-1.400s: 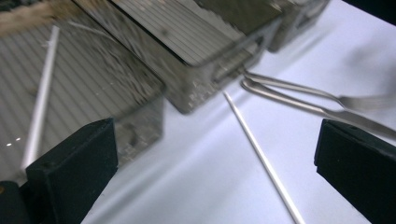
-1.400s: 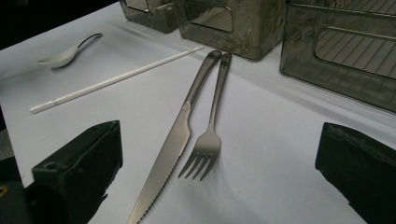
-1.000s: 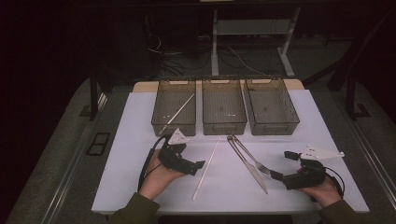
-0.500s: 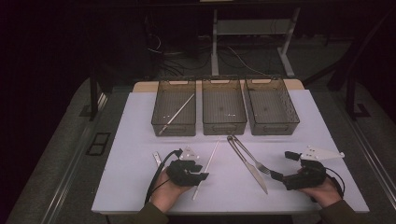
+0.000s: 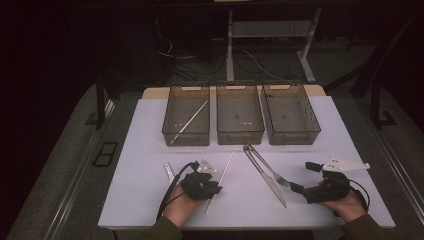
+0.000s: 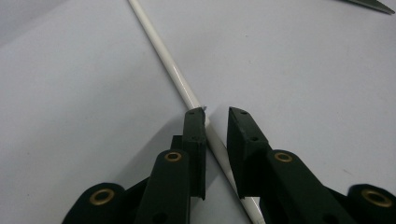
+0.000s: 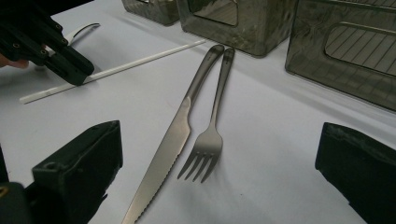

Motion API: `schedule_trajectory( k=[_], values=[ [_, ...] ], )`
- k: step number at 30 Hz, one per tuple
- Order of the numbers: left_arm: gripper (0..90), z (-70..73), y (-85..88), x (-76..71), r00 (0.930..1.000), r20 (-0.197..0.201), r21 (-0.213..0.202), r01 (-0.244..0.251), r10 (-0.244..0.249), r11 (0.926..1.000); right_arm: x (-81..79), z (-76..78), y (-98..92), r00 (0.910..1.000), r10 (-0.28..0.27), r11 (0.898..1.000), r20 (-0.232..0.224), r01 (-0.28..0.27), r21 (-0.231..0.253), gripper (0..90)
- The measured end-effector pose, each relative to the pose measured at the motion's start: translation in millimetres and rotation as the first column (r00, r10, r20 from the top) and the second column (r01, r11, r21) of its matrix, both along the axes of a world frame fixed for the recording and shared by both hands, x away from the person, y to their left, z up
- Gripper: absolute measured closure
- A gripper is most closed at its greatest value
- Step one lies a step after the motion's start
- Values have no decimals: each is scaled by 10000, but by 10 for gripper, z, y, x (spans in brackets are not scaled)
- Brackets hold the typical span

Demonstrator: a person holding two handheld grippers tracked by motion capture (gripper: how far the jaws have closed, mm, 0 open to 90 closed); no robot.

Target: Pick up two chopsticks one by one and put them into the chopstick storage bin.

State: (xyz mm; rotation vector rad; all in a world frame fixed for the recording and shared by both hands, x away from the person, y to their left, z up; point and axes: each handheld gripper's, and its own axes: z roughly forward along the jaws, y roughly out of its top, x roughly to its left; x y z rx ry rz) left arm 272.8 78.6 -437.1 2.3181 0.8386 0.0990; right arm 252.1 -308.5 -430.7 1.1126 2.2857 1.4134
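Now your left gripper (image 6: pixel 216 116) has its jaws just closing around the white stick (image 6: pixel 171 70), near the table's (image 5: pixel 150 125) front edge. Your right gripper (image 5: pixel 306 176) stands wide apart (bare table behind it). Three bins (image 5: pixel 240 131), one knife (image 7: pixel 161 154), one fork (image 7: pixel 208 142).

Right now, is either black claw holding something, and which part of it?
The left gripper, jaws just closing, straddles the long white plastic stick near its lower end; a firm pinch can't be told. The right gripper holds nothing.

No readable text, label, brand, number or sign appears on anything here.
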Motion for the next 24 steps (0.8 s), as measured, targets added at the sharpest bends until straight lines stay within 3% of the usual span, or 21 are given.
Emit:
schedule_trajectory(
  k=[3,4,6,8,11,14,18,24],
  values=[
    [811,34,25,2,9999,133,-29,-109,109,9999,-1,1,1,10000,9,10000,7,-9,-2,10],
    [886,49,42,7,9996,260,51,-115,113,9999,-1,0,2,10000,-5,10000,26,4,6,10],
    [889,2,61,31,9996,270,584,-40,24,9983,-2,1,2,10000,-15,10000,4,15,1,10],
    [889,0,87,40,9997,-2,312,-237,237,9992,1,0,1,10000,8,10000,44,-8,-7,10],
    [878,13,82,36,9995,152,385,-288,282,9988,-2,2,0,10000,11,10000,63,-11,6,10],
    [870,50,100,31,9986,332,155,-419,414,9990,-1,4,-4,10000,-26,10000,24,26,42,10],
    [828,62,100,17,9989,124,-243,-454,457,9987,-1,4,-3,10000,1,10000,35,-1,29,10],
    [769,16,24,10,9991,149,-63,-403,404,9992,-1,5,-3,10000,-19,10000,39,19,37,10]
  ],
)
